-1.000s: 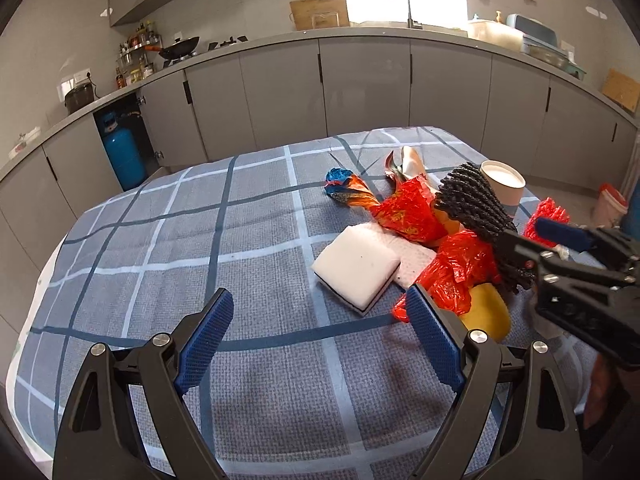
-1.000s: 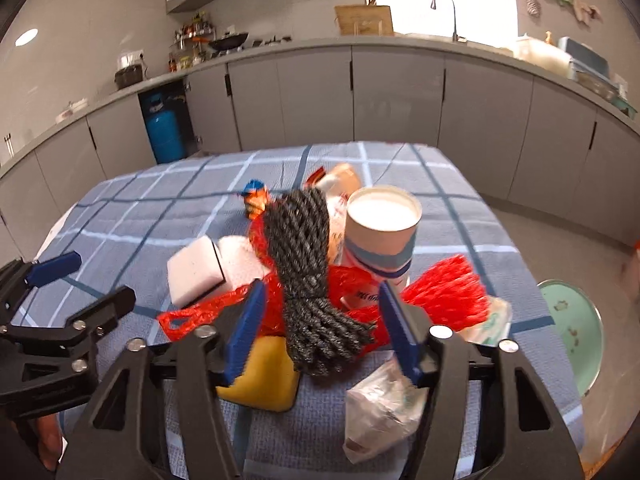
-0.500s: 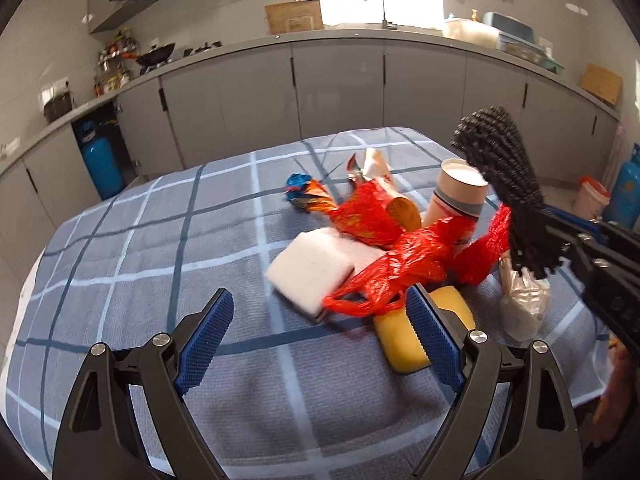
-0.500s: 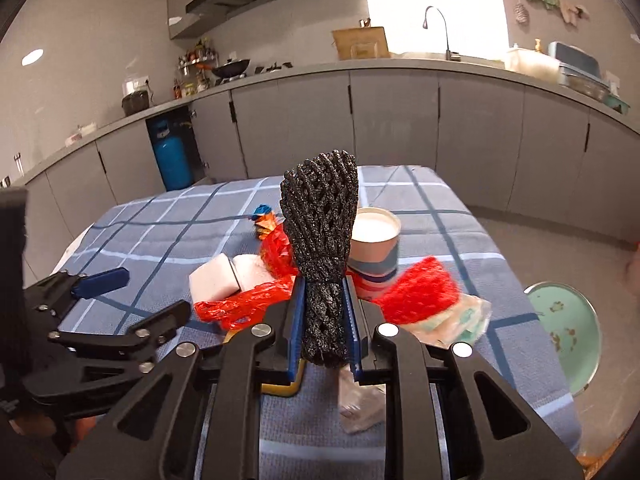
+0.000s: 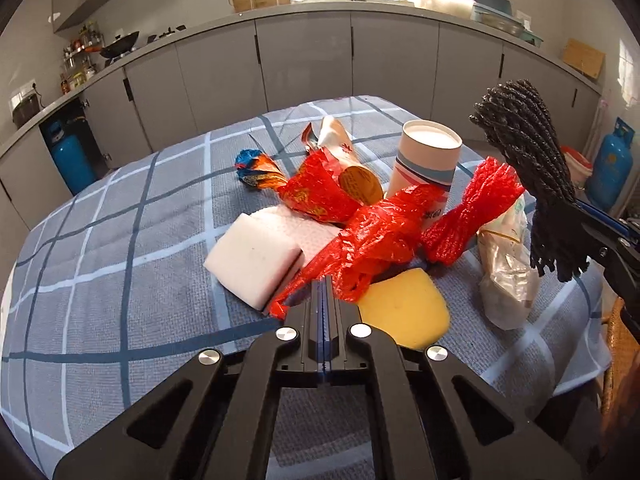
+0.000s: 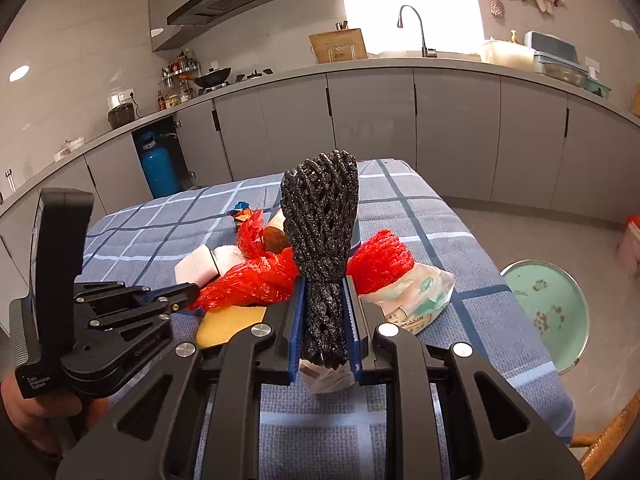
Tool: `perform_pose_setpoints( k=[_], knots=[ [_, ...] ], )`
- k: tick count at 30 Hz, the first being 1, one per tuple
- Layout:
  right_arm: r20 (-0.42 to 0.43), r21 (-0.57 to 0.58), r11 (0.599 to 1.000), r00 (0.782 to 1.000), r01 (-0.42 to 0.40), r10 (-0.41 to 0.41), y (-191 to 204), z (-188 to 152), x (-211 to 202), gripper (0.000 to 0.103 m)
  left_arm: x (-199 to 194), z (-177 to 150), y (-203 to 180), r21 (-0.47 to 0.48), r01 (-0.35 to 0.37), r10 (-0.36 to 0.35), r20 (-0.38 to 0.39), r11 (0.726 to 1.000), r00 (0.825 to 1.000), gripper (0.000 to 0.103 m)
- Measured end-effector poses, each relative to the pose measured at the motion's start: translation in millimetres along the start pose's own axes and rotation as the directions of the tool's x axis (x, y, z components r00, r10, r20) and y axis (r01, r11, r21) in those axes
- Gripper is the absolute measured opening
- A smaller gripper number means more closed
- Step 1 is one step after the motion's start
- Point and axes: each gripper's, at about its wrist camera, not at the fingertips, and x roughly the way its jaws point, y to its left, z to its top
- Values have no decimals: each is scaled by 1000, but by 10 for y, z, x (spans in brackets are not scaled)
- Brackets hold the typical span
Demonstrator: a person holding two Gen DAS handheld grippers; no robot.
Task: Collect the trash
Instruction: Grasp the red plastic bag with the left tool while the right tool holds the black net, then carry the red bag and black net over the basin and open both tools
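A heap of trash lies on the checked tablecloth [image 5: 120,248]. My left gripper [image 5: 322,280] is shut, its tips pinching the near edge of a red plastic bag [image 5: 372,232]. To the right, my right gripper [image 6: 325,280] is shut on a black net bundle [image 6: 320,216], held upright above the heap. Around the bag lie a white foam block [image 5: 252,256], a yellow sponge [image 5: 404,308], a paper cup [image 5: 426,160], a red mesh net [image 5: 472,216] and a clear plastic bag [image 5: 506,276]. Behind them are a red wrapper [image 5: 316,192] and an orange-blue one [image 5: 256,172].
A wicker basket [image 5: 620,344] shows at the table's right edge. A pale green round stool [image 6: 548,312] stands on the floor to the right. Grey kitchen cabinets [image 5: 304,56] run along the back wall, with a blue gas cylinder [image 5: 68,156] at the left.
My left gripper came forward to the heap and its jaws went from wide open to shut on the red bag's edge. The right gripper shut on the black bundle and lifted it.
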Motion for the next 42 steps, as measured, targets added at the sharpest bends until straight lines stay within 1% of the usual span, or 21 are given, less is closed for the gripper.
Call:
perform_pose_setpoints(
  k=[3,7,12,16,17,18,19,20,21,22,23,24,28,31,32,34,35,36,37,38,42],
  knots=[
    [14,9,1000,1000,5,-5,-26,2,-53,20,-134,7,-2,6,-3,3,28,1000,1000,1],
    [33,19,1000,999,10,-11,-61,2,-133,20,-392,64,42,0,-16,16,87,1000,996,1],
    [59,26,999,998,18,-20,-94,19,-216,20,-713,183,110,-11,-35,36,170,999,985,1],
    [69,31,999,997,20,-22,-121,38,-256,20,-860,261,99,2,-38,36,218,999,975,1],
    [70,31,999,997,20,-22,-124,42,-264,20,-862,273,84,12,-37,34,221,999,975,1],
    [71,30,999,997,20,-22,-128,43,-269,20,-842,275,88,2,-49,47,218,999,975,2],
    [72,29,999,997,21,-23,-131,42,-274,20,-808,275,93,-3,-36,36,207,999,978,7],
    [72,29,999,997,23,-25,-136,40,-278,20,-766,284,99,-4,-25,25,191,1000,981,32],
    [71,31,999,997,25,-27,-147,33,-278,20,-744,277,102,-6,-26,27,188,1000,982,71],
    [69,31,999,997,26,-28,-156,23,-279,20,-699,265,85,-4,-41,41,196,999,980,78],
    [66,32,999,997,28,-30,-166,14,-274,20,-675,259,54,6,-46,44,195,999,980,78],
    [64,33,999,997,31,-33,-180,2,-266,20,-607,262,20,25,-40,35,184,999,982,78],
    [47,41,998,998,38,-40,-227,-41,-216,20,-329,282,-57,46,-15,9,135,999,991,78],
    [30,48,998,999,43,-45,-267,-69,-164,20,-51,275,-115,65,21,-26,75,998,997,77],
    [26,53,998,999,44,-46,-283,-73,-149,20,37,260,-128,75,32,-36,56,997,998,75],
    [21,58,997,999,45,-47,-301,-80,-131,20,235,229,-153,78,50,-49,-11,996,999,45],
    [20,61,997,999,45,-47,-310,-85,-125,20,304,218,-143,70,68,-65,-42,995,997,11],
    [20,64,997,999,44,-46,-321,-88,-124,20,351,209,-122,55,85,-81,-68,995,994,6],
    [21,65,997,999,44,-45,-328,-93,-127,20,347,199,-106,50,85,-81,-71,995,994,5],
    [23,67,997,999,43,-45,-333,-95,-130,20,323,194,-116,60,79,-75,-62,995,995,5],
    [34,78,996,999,38,-41,-361,-97,-161,20,21,237,-133,92,37,-38,16,995,999,4]
  ],
)
